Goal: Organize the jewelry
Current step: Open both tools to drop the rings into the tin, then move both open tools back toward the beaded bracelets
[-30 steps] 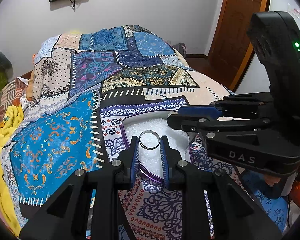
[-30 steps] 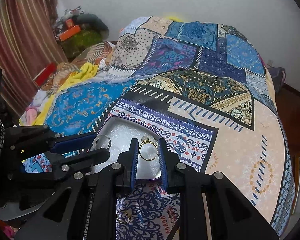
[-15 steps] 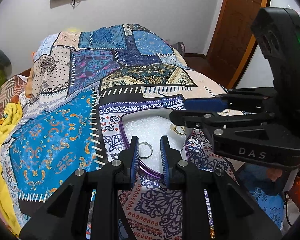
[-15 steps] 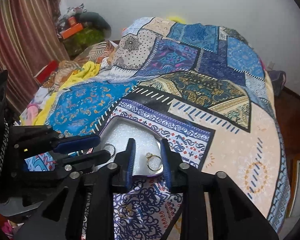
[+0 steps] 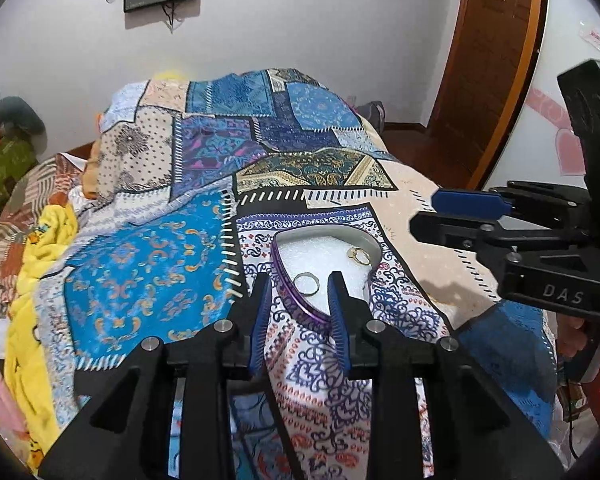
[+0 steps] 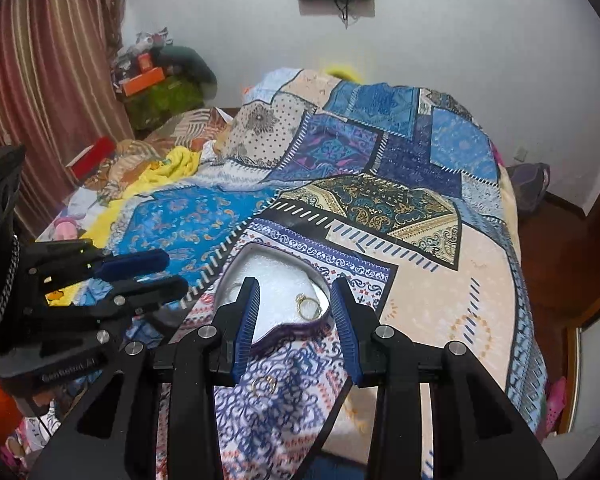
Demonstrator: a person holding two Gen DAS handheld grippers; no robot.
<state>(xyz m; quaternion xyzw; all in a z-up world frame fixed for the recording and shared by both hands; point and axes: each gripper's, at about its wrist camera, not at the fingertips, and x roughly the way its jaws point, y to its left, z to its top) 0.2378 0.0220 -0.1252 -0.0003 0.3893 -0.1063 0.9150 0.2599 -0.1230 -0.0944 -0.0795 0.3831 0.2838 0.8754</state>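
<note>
- the heart-shaped tray [image 5: 281, 272], purple-rimmed with a white foam floor, lies on the patterned bedspread [image 5: 148, 280].
- a plain silver ring [image 5: 306, 283] sits on the foam near the tray's 6 o'clock point in the left wrist view, right between the tips of the left gripper [image 5: 299, 300], whose jaws stand apart and hold nothing.
- a pair of thin gold rings [image 5: 359, 255] rests at about 2 o'clock in the tray, close to the rim.
- the right gripper [image 6: 296, 308] also hangs spread wide and empty over the tray.
- one more gold ring [image 6: 264, 385] lies loose on the cloth outside the tray, at 6 o'clock from it in the right wrist view, between the right gripper's fingers [image 6: 246, 320]; i judge it the piece left to sort.
- handling, as i judge it: the rings are very light, stiff, smooth metal, and likely to slip or flick away if pinched off-centre.
- the soft bedding will sink under pressure, so press down gently.
- best hold: straddle the band across its width and close slowly on the outer edges.
- the foam floor should cushion a drop, so a low release suffices.
</note>
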